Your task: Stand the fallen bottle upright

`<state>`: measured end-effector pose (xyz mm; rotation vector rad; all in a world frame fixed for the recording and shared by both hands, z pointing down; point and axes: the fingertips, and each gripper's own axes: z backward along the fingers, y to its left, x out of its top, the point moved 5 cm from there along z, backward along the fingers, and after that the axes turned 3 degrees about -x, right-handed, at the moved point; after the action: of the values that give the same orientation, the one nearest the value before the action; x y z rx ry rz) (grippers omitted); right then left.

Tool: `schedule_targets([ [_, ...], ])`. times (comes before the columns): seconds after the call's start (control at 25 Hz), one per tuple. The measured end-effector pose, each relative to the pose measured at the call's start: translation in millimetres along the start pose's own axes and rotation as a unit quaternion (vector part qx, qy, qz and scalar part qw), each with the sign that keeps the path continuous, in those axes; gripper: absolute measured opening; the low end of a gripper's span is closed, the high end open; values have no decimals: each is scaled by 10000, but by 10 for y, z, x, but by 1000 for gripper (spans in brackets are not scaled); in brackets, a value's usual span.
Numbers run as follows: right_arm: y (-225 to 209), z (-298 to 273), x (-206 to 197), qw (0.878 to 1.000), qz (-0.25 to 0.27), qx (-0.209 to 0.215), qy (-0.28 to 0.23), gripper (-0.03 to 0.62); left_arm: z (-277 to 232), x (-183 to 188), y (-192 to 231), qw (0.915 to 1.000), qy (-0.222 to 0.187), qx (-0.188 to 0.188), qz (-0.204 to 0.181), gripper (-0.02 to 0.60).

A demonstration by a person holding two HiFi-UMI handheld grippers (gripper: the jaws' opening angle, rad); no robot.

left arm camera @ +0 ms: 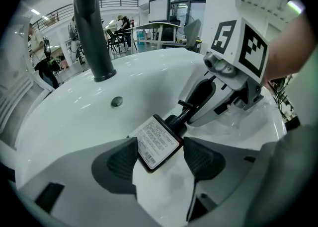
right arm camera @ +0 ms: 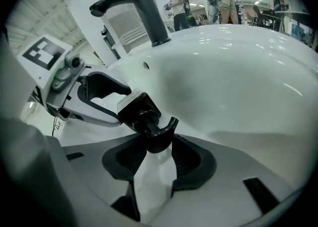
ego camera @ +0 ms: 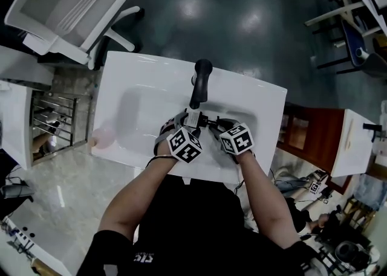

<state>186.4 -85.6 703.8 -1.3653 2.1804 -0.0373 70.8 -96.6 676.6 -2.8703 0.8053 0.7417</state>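
Note:
A dark pump bottle (left arm camera: pixel 158 142) with a white label lies on its side in the white sink basin (left arm camera: pixel 74 121). My left gripper (left arm camera: pixel 161 159) stands open around the bottle's base: the left pad meets a corner and a gap shows at the right pad. The bottle's black pump head (right arm camera: pixel 158 136) sits at the tips of my right gripper (right arm camera: pixel 160 159), whose jaws stand open close on either side. In the head view both grippers (ego camera: pixel 181 122) (ego camera: pixel 221 125) meet over the bottle (ego camera: pixel 202 121) near the basin's front, left gripper at left, right gripper at right.
A black faucet (ego camera: pixel 201 81) rises at the basin's back, and a drain hole (left arm camera: pixel 117 102) lies beyond the bottle. A pinkish object (ego camera: pixel 103 138) sits on the counter's left front corner. A white chair (ego camera: pixel 72 3) stands beyond the sink unit (ego camera: pixel 139 75).

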Motion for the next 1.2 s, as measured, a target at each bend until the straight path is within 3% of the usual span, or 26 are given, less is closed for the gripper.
schedule_targets([
  [0.12,83,-52,24,9998,176,102,26,175,3,-8,23,9998,-108,-78,133,301],
  [0.24,174,-143,29,9983,538,-77,223,136,5,-15,55,9996,-148,-119,228,305],
  [0.44,368,-80,124,9965,805,186,-103,102,-1,-113,99,9992,-77,-223,332,310],
  [0.52,465,4,281,9948,906,143,-453,14,-13,-199,132,9974,23,-346,637,311],
  [0.68,725,56,604,9896,1223,175,-740,25,104,-273,264,9922,-144,-378,1178,307],
  [0.96,1009,60,827,9880,1446,107,-534,71,665,-264,363,9915,-723,-159,1068,289],
  [1.2,1164,459,715,9886,1404,-144,-534,69,1317,-278,327,9839,-1347,-69,1170,245],
])
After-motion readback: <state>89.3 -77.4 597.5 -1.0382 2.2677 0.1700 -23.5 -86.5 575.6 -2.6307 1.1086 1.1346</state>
